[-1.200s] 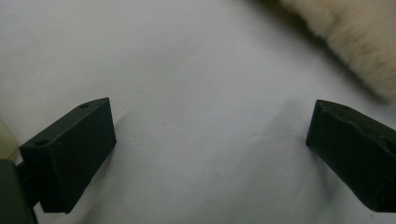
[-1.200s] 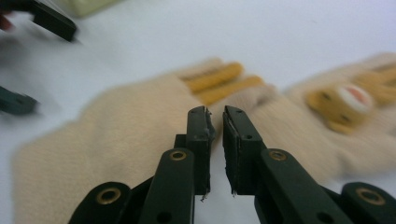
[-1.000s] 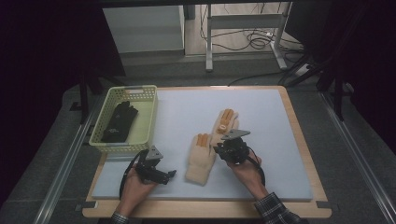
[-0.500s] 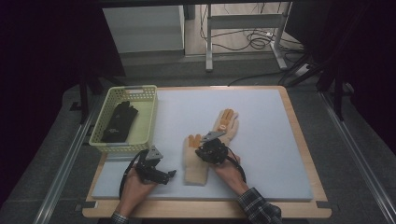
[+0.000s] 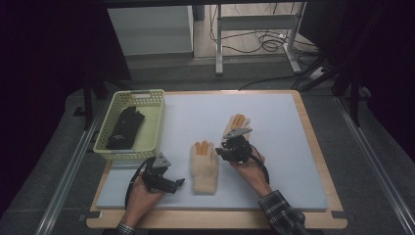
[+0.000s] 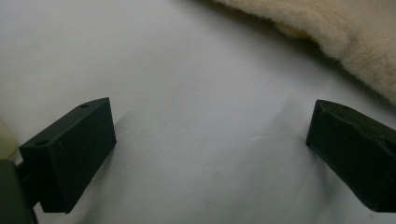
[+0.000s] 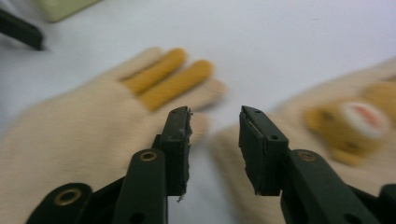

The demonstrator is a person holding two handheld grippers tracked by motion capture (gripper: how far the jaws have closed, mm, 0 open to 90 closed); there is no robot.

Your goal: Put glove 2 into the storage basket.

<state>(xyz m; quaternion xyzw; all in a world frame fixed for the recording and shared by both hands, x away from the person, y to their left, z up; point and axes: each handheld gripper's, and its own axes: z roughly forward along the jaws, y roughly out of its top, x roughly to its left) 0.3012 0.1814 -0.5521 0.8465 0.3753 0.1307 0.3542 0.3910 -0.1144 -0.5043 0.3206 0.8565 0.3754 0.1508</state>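
On the pale grey mat [image 5: 274, 112] over a wood-edged table [image 5: 320, 161], two cream gloves [image 5: 204, 164] [image 5: 238, 122] lie near the middle, a basket [image 5: 152, 128] at the left edge. The right gripper [image 5: 226, 151] hovers between them, its jaws just parting, seemingly on nothing, while the left gripper [image 5: 177, 185] rests spread wide beside the nearer glove. Beyond, the room is dark, with cables [image 5: 266, 43] on the floor.

A dim room seen from above. A wooden-edged table [image 5: 313, 147] carries a pale grey-white mat [image 5: 195, 112], the brightest surface here. Dark grey floor [image 5: 372, 186] surrounds the table, with metal rails [image 5: 66, 176] running along both sides. Beyond the far edge stands a light grey cabinet [image 5: 149, 29] beside a metal frame with pale legs [image 5: 219, 39]. Black cables [image 5: 266, 41] lie coiled on the lit floor behind. The outer left and right areas fall into deep shadow.
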